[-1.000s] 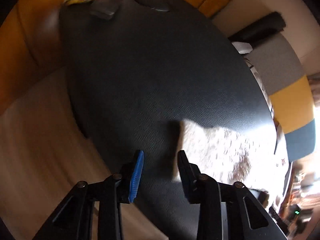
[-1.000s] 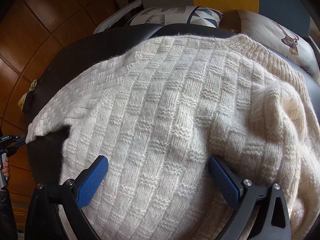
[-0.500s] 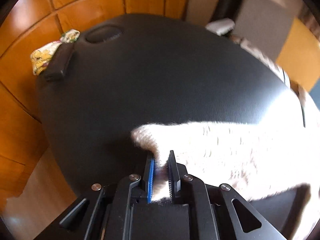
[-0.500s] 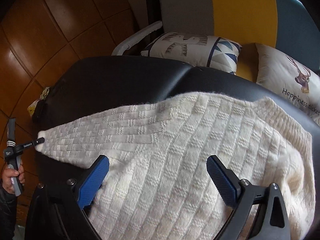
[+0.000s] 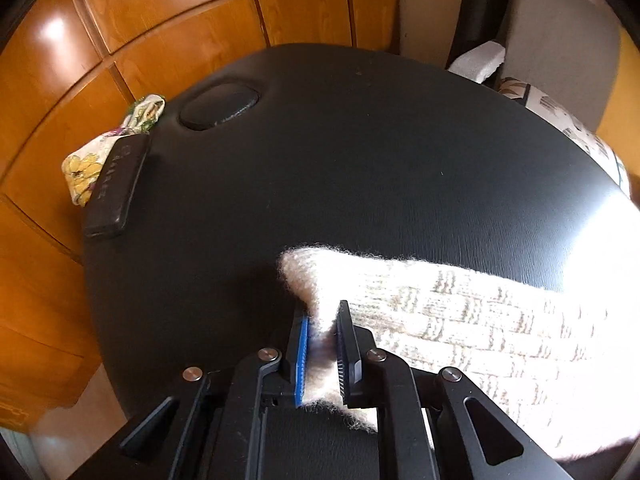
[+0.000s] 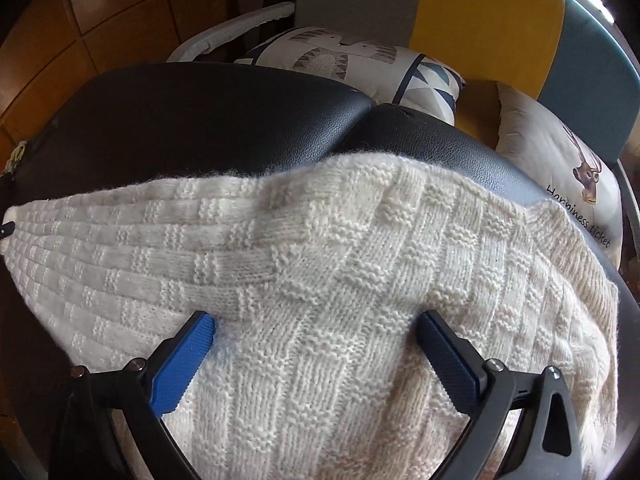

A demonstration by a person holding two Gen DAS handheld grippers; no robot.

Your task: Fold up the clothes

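A cream knitted sweater (image 6: 320, 280) lies spread on a black padded table (image 6: 200, 120). One sleeve (image 5: 460, 312) stretches out to the left across the black surface. My left gripper (image 5: 323, 320) is shut on the cuff end of that sleeve, and the wool bulges out between its blue pads. My right gripper (image 6: 316, 332) hovers open just over the sweater's body, its blue fingers (image 6: 188, 352) spread wide with knit below them. The left gripper's tip shows at the far left edge of the right wrist view, at the cuff (image 6: 8, 220).
A black flat case (image 5: 114, 188) and a flowered cloth pouch (image 5: 88, 160) lie at the table's far left corner, near a round recess (image 5: 220, 106). Wooden panels (image 5: 160, 20) stand behind. Printed cushions (image 6: 360, 56) and a grey, yellow and blue chair back (image 6: 480, 20) sit beyond the table.
My left gripper went from open beside the cuff to shut on it and has drawn the sleeve out to the left. The right gripper stayed open over the body.
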